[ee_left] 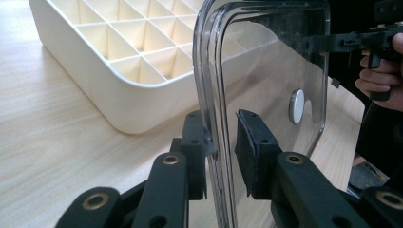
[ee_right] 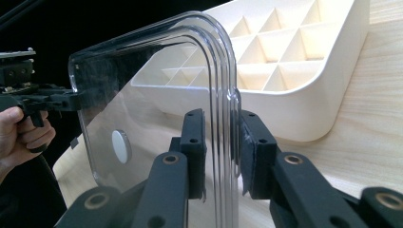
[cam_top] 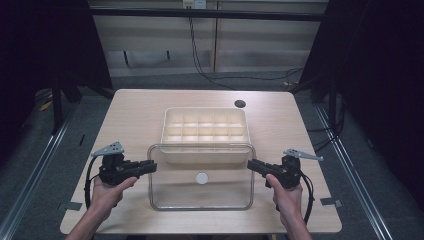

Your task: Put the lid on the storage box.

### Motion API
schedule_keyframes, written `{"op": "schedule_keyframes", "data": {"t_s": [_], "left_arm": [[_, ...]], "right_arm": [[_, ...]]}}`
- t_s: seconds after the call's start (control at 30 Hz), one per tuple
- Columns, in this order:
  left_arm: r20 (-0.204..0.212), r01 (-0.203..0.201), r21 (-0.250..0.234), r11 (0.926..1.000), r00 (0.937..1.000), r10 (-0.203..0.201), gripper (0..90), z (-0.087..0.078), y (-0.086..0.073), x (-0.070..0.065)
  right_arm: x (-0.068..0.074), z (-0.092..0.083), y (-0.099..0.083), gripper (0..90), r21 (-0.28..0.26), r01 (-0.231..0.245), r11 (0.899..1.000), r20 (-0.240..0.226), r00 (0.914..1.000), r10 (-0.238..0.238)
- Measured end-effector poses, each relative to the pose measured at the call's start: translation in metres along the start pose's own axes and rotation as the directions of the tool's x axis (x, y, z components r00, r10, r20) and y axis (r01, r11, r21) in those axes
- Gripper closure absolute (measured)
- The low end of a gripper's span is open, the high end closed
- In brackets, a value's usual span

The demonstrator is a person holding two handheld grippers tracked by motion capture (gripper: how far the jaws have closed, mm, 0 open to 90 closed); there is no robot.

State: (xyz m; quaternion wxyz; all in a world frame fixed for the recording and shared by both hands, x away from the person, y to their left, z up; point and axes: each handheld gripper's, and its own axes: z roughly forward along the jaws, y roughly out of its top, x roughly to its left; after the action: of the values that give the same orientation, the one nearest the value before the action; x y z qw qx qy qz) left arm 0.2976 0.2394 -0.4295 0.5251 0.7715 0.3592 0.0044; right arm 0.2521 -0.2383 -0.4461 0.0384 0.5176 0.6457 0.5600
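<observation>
Gripping the clear lid (cam_top: 200, 192) by its short edges, both tongs, left (cam_top: 151, 166) and right (cam_top: 251, 165), clamped: your divided tray (cam_top: 205, 145) lies at 12 o'clock, long axes parallel.

In the left gripper view we find the clear lid (ee_left: 266, 61) cut off at the top edge, and the compartment tray (ee_left: 119, 57) runs out at the top and left. In the right gripper view the tray (ee_right: 294, 71) is cropped at the top and right. Seen through the lid, the tray's near wall is hazy. The small white disc (cam_top: 202, 178) on the lid is possibly a knob; we cannot tell.
</observation>
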Motion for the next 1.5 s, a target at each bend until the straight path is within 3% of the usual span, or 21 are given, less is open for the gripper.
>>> {"op": "schedule_keyframes", "data": {"t_s": [0.13,0.63,0.97,1.17,1.5], "left_arm": [[0.000,-0.026,-0.010,0.9996,0.9997,0.026,74.7,-0.001,0.004,-0.004],[-0.019,-0.031,-0.039,0.9988,0.9994,0.030,74.6,-0.011,0.012,-0.004],[-0.018,-0.044,-0.043,0.9981,0.9989,0.043,74.5,-0.007,0.024,-0.009],[-0.013,-0.047,-0.038,0.9982,0.9988,0.047,74.2,-0.003,0.022,-0.013],[-0.019,-0.061,-0.059,0.9964,0.9981,0.060,74.4,-0.008,0.032,-0.014]], "right_arm": [[0.000,-0.002,0.002,73.5,-0.010,0.007,1.000,0.009,0.9999,-0.007],[0.008,0.001,0.012,73.4,-0.025,0.026,0.999,-0.007,0.9996,-0.026],[0.006,-0.005,0.018,73.3,-0.052,0.026,0.998,-0.003,0.9997,-0.026],[0.004,-0.010,0.020,73.2,-0.061,0.022,0.998,0.004,0.9998,-0.022],[0.007,-0.010,0.029,73.1,-0.088,0.034,0.996,-0.002,0.9994,-0.034]]}}
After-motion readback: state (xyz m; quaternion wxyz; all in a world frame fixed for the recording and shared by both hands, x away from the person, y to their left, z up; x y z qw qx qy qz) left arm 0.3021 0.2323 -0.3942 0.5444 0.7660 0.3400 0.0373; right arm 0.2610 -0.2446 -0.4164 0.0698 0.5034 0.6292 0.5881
